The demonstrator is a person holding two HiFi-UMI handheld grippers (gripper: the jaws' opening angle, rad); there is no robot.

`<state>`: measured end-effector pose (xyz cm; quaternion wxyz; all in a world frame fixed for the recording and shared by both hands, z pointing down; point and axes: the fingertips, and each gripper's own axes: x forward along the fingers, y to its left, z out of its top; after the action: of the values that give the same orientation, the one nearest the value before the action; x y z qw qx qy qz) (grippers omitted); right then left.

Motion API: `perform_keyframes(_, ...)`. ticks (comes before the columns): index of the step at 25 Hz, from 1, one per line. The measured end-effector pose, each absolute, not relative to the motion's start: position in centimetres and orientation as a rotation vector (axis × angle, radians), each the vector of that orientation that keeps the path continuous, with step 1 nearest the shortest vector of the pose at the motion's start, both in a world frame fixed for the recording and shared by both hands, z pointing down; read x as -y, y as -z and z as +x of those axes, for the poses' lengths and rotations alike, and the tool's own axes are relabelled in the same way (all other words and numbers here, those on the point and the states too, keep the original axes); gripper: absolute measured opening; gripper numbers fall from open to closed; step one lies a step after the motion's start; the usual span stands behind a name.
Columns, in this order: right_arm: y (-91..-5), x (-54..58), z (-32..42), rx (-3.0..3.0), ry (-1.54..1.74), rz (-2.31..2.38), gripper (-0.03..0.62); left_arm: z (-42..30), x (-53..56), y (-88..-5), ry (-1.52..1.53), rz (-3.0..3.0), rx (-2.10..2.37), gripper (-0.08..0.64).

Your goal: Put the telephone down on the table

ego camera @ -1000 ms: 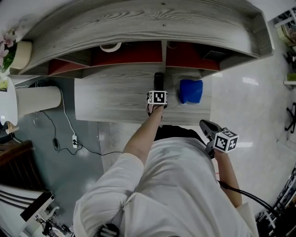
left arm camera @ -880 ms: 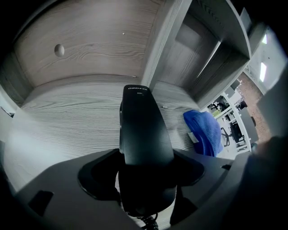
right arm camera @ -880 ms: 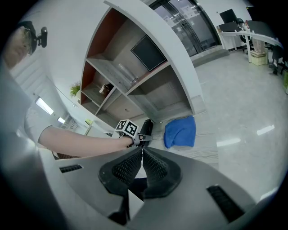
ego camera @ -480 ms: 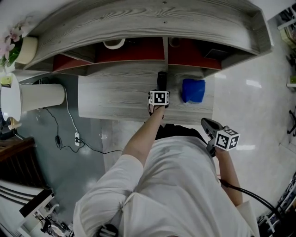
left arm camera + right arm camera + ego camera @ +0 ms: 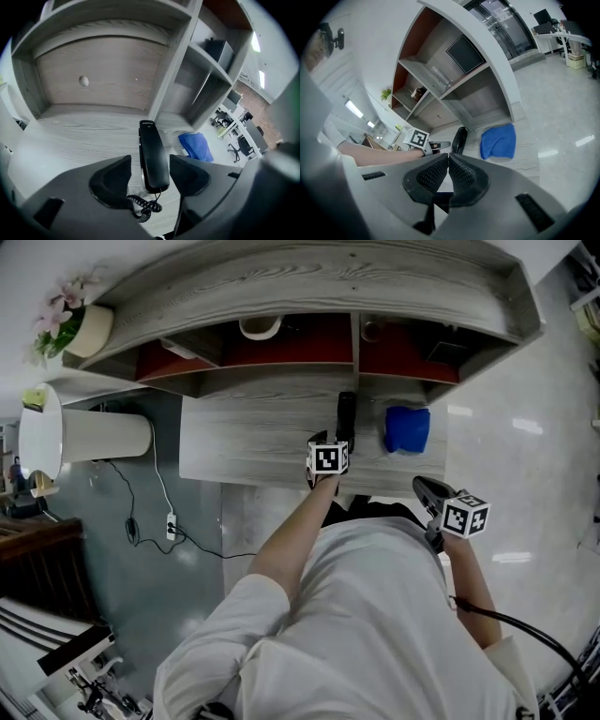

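Lying flat on the grey wooden table [image 5: 253, 442] is the telephone [image 5: 346, 418], a long, thin, black handset. In the left gripper view the telephone [image 5: 152, 157] is in the lower middle of the frame. It is shiny and smooth, with round ends, and its far end points up the frame toward the shelves. A curly black cord [image 5: 143, 206] comes out of its near end and bunches into a small loop at the bottom of the frame.

In the head view the telephone sits in the upper middle, and a blue cloth [image 5: 408, 428] lies near it on the right, not touching it.

The left gripper [image 5: 330, 454] is just below the telephone in the head view. Its jaws are spread wide and have just been closing a little. In its own view the left gripper [image 5: 150, 168] has the telephone showing in the gap between the jaws, but neither pad touches it.

The right gripper [image 5: 424, 487] is at the lower right of the head view, past the table's edge. In its own view the right gripper [image 5: 448, 161] has its jaws pressed together with nothing between them. The telephone [image 5: 460, 139] and the blue cloth [image 5: 498, 140] show just above them.
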<state>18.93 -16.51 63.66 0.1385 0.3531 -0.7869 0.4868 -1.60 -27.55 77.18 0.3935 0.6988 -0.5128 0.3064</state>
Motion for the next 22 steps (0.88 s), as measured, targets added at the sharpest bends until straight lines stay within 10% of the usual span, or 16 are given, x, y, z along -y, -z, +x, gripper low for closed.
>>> perform_keyframes(10, -62.6, 13.4, 13.5, 2.325, -1.396, 1.028, 0.019, -6.8, 21.4, -69.4, -0.54, 1.807, 1.366, 0.029)
perform_keyframes(22, -61.4, 4.6, 4.8, 2.368, -1.334, 1.066, 0.019, -13.2, 7.1, -65.5, -0.382, 1.871, 1.185, 0.009)
